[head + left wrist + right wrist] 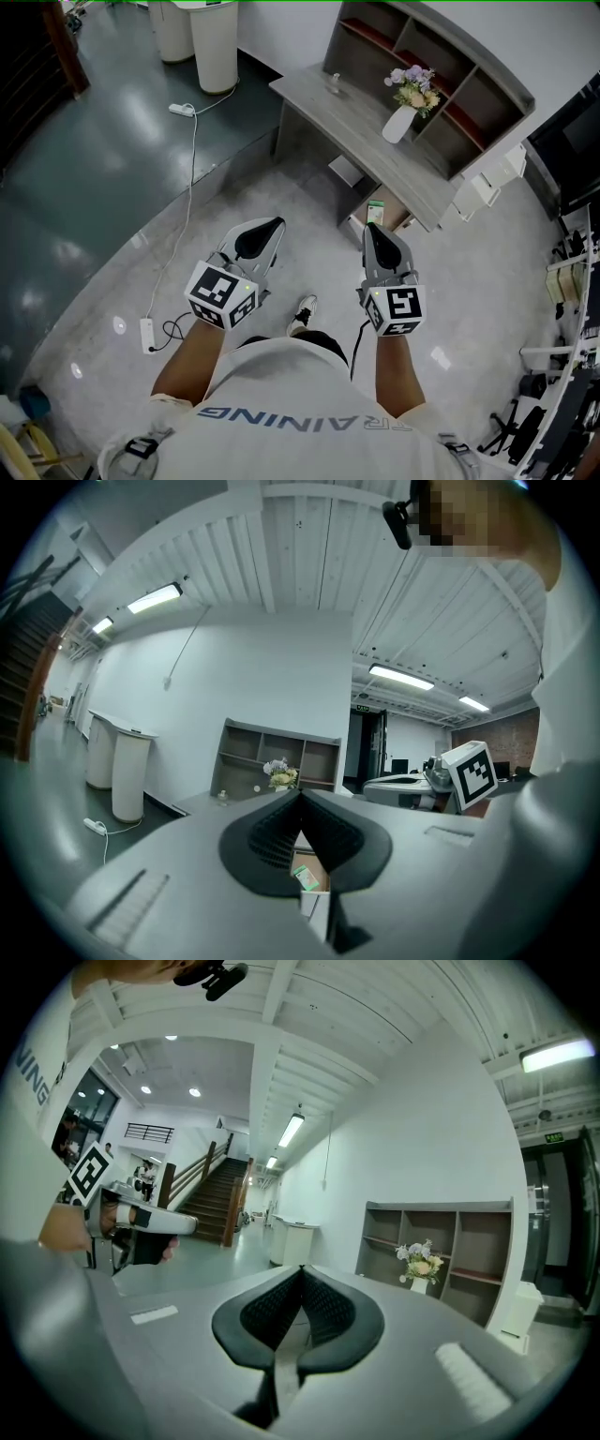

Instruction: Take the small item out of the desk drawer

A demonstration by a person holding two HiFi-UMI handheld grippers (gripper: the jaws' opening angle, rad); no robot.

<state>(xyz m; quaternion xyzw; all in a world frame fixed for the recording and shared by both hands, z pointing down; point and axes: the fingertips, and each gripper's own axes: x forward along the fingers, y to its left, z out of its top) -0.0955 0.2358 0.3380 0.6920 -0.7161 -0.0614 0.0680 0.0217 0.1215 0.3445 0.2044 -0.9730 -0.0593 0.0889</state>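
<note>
Both shut, aimed fwd: left gripper point(272, 228), right gripper point(373, 231).

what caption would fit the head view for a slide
Left gripper and right gripper, both shut, held out toward the grey desk, whose open drawer shows a small green item.

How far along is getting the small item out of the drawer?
Barely begun. Done: the drawer under the grey wooden desk looks already pulled out, a small green-and-white item lying inside. In hand: nothing; the left gripper and right gripper both have jaws together, empty, short of the desk. Left: approach, grasp, lift it out.
</note>
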